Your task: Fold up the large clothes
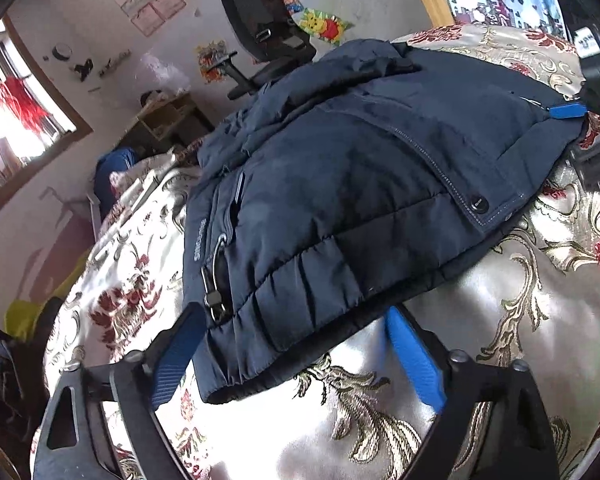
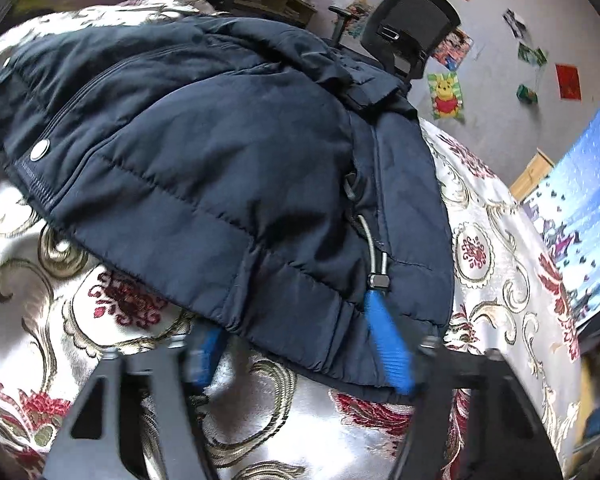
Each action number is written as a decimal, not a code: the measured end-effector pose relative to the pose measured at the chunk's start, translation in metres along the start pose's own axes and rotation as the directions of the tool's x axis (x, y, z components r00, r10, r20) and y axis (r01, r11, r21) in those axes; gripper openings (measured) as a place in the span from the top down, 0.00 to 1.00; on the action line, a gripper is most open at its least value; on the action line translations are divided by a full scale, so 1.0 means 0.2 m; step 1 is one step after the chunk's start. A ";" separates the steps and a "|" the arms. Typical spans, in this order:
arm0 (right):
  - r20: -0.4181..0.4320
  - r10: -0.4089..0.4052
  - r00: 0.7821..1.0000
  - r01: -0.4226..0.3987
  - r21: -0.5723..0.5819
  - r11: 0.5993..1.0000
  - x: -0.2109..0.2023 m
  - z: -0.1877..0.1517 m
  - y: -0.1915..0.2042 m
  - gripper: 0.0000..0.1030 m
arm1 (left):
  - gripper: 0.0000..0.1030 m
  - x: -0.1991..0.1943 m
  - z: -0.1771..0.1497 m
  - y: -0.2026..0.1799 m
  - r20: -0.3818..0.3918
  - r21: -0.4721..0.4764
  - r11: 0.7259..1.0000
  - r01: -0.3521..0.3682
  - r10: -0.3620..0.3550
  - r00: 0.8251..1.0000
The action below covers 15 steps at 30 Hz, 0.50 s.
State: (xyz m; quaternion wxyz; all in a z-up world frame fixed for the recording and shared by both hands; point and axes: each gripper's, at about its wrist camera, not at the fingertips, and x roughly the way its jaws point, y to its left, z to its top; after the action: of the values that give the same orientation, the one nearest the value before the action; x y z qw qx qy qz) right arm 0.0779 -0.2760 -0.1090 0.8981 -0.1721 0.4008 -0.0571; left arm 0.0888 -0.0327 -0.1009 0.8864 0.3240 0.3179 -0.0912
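Note:
A dark navy padded jacket (image 1: pixel 340 184) lies spread on a bed with a floral cover (image 1: pixel 500 340). My left gripper (image 1: pixel 292 320) is open, its blue fingers (image 1: pixel 414 356) on either side of the jacket's hem corner next to a pocket zip pull (image 1: pixel 216 276). My right gripper (image 2: pixel 296 320) is open at the opposite hem corner of the jacket (image 2: pixel 220 152). One blue finger (image 2: pixel 388 344) lies over the fabric by a zip pull (image 2: pixel 376 268); the other is partly under the hem. The right gripper also shows in the left wrist view (image 1: pixel 568 110), at the jacket's far edge.
A black office chair (image 1: pixel 268 28) stands beyond the bed, also in the right wrist view (image 2: pixel 412 36). A wooden shelf (image 1: pixel 168 120) and window (image 1: pixel 16 104) are at left. Blue patterned fabric (image 2: pixel 588 220) hangs at right. Posters cover the wall.

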 end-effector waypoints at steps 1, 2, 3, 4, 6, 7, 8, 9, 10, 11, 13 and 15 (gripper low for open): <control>0.005 0.009 1.000 -0.010 0.017 1.000 0.00 0.00 -0.01 0.54 | 0.23 0.00 0.00 -0.01 0.014 0.007 1.000 -0.011 0.011 1.000; 0.007 0.011 1.000 -0.011 0.027 1.000 0.01 0.00 -0.03 0.56 | 0.33 0.00 0.00 -0.01 0.024 0.014 1.000 -0.026 0.026 0.999; 0.009 0.009 1.000 -0.010 0.035 0.999 0.01 0.00 -0.03 0.60 | 0.42 0.00 0.01 -0.01 0.032 0.017 0.999 -0.032 0.031 0.999; 0.013 0.011 1.000 -0.012 0.044 0.999 0.01 0.00 -0.04 0.62 | 0.45 0.00 0.01 0.00 0.039 0.005 1.000 -0.019 0.019 0.999; 0.030 0.018 0.999 -0.020 0.071 0.997 -0.02 0.01 -0.05 0.66 | 0.53 0.00 0.01 0.01 0.053 -0.025 1.000 -0.011 0.012 0.999; 0.044 0.020 0.999 -0.023 0.081 0.996 -0.03 0.02 -0.06 0.68 | 0.55 0.00 0.01 0.01 0.058 -0.031 0.999 -0.011 0.013 0.998; 0.053 0.020 0.998 -0.024 0.086 0.996 -0.05 0.02 -0.05 0.70 | 0.60 -0.01 0.02 0.02 0.068 -0.037 0.999 -0.012 0.014 0.998; 0.066 0.024 0.998 -0.030 0.090 0.996 -0.06 0.03 -0.06 0.75 | 0.67 -0.02 0.02 0.02 0.081 -0.044 0.999 -0.017 0.021 0.997; 0.075 0.023 0.997 -0.030 0.092 0.995 -0.07 0.05 -0.06 0.79 | 0.73 -0.03 0.02 0.02 0.091 -0.048 0.998 -0.026 0.030 0.995; 0.087 0.021 0.996 -0.029 0.096 0.995 -0.09 0.06 -0.06 0.80 | 0.75 -0.04 0.03 0.02 0.101 -0.050 0.998 -0.032 0.037 0.994; 0.110 0.020 0.994 -0.033 0.111 0.993 -0.12 0.08 -0.08 0.86 | 0.80 -0.06 0.04 0.03 0.120 -0.065 0.997 -0.044 0.052 0.991; 0.124 0.024 0.992 -0.040 0.129 0.991 -0.14 0.10 -0.09 0.88 | 0.88 -0.07 0.05 0.05 0.130 -0.092 0.994 -0.064 0.076 0.989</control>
State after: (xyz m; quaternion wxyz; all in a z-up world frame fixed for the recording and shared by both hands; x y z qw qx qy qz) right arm 0.0736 -0.2813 -0.0705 0.9311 -0.1093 0.3431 -0.0582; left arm 0.0869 -0.0319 -0.0802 0.9217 0.2888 0.2499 -0.0675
